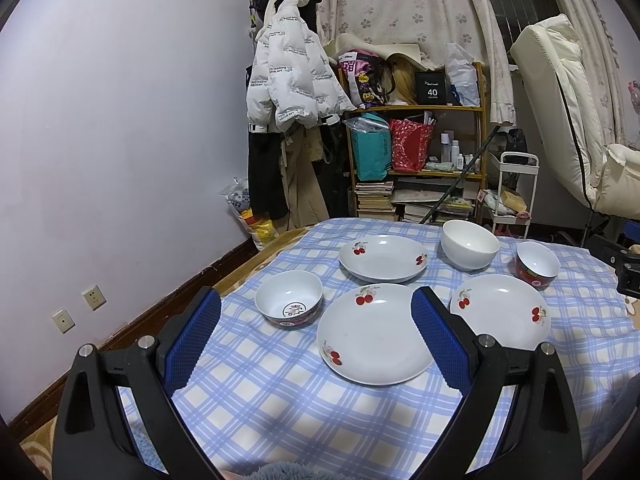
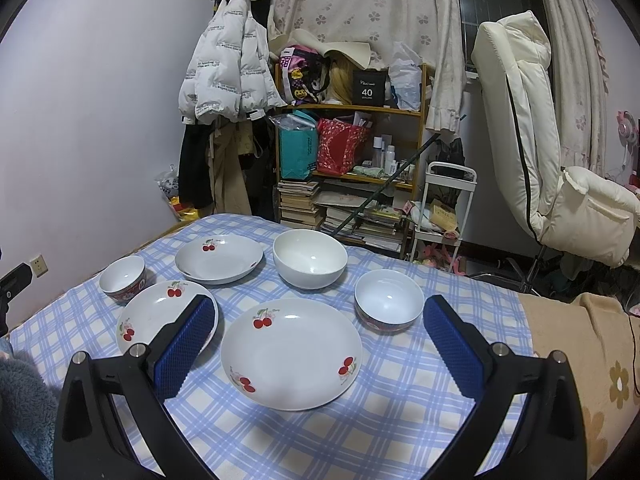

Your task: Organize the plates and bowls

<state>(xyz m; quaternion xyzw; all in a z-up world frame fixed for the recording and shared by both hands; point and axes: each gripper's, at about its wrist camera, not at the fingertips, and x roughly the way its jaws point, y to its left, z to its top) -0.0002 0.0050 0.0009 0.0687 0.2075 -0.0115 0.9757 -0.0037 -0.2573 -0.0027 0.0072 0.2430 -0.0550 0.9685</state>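
Left hand-held gripper (image 1: 316, 330) open and empty, right hand-held gripper (image 2: 320, 334) likewise, three cherry plates (image 2: 291, 354) and three bowls (image 2: 310, 258) apart on checked bench (image 2: 400, 400)

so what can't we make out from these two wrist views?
- Left wrist view: the near edge of the right plate is covered by the left claw's right finger.
- Right wrist view: part of the left plate sits behind the right claw's left finger.
- Left bowl: inside mark too small to read.
- Table: front edge hidden by both claws' bodies, in both views.
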